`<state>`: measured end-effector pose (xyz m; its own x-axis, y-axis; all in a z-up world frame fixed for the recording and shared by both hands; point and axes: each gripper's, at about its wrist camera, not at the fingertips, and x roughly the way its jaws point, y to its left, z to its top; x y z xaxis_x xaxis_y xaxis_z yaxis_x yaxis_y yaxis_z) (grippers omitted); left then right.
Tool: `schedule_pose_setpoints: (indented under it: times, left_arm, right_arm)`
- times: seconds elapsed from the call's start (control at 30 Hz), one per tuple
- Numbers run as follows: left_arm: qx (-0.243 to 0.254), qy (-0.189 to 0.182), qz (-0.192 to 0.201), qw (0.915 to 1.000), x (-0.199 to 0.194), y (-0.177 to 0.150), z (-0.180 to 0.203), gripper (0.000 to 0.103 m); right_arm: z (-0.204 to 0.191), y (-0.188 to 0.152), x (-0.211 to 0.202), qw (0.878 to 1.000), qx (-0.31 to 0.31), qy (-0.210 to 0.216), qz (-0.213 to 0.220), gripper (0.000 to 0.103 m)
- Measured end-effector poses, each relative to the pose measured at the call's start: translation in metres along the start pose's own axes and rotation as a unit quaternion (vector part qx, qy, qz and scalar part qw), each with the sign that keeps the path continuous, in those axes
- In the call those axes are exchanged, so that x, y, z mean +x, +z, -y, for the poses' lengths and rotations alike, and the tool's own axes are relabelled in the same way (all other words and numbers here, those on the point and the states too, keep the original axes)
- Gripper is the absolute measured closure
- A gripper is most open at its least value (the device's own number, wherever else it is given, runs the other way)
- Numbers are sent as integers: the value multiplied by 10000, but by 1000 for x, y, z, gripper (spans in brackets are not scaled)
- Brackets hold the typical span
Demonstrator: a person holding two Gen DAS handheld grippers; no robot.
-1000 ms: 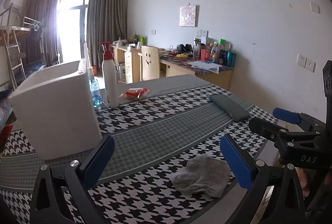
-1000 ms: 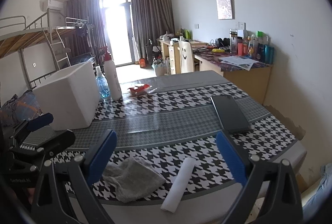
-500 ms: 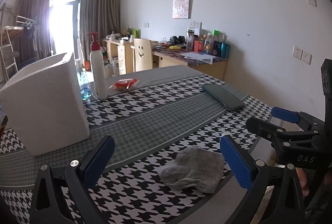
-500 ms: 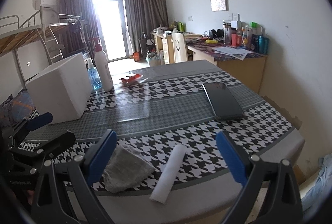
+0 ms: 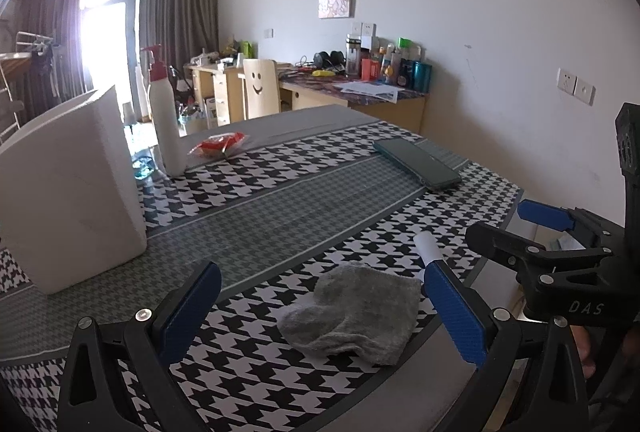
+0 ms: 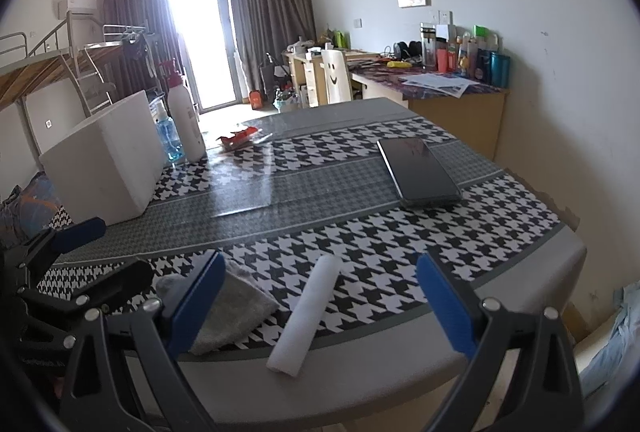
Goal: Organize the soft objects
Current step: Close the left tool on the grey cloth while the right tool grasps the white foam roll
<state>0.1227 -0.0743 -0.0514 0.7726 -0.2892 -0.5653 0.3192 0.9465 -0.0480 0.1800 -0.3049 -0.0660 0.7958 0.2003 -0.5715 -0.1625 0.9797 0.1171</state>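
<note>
A crumpled grey cloth (image 5: 352,314) lies near the front edge of the houndstooth table; it also shows in the right wrist view (image 6: 234,310). A white foam roll (image 6: 306,314) lies beside it on the right, and its end shows in the left wrist view (image 5: 427,250). My left gripper (image 5: 320,312) is open, its blue pads either side of the cloth and just above it. My right gripper (image 6: 320,302) is open, with the roll between its pads. A white foam box (image 5: 66,188) stands at the left, also in the right wrist view (image 6: 102,162).
A white pump bottle (image 5: 166,128), a blue bottle (image 6: 168,138) and a red packet (image 5: 218,146) stand at the table's far side. A dark phone (image 6: 418,172) lies at the right. The table's front edge (image 6: 360,360) is close. Desks and a chair stand behind.
Both grippers have come lower and closer to the table's front edge. The cloth now sits between the left pads, the roll between the right pads. Nothing was grasped.
</note>
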Motion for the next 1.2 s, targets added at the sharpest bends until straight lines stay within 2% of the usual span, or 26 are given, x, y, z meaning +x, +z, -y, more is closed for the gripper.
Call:
schedule_pose_setpoints:
  times: [0.73, 0.97, 1.07, 1.2]
  left_arm:
    - [-33, -202, -740, 9971, 33, -17, 1, 1]
    - [9, -176, -1038, 9944, 48, -20, 2, 11]
    - [30, -180, -1152, 9932, 53, -22, 4, 19]
    - [-51, -147, -1247, 9921, 58, -24, 2, 22]
  right_arm:
    - [12, -16, 18, 9992, 131, -98, -358, 5]
    - [15, -21, 21, 9989, 183, -109, -420, 5]
    - [18, -22, 22, 9987, 226, -103, -440, 5]
    - [18, -24, 24, 9986, 231, -77, -476, 5]
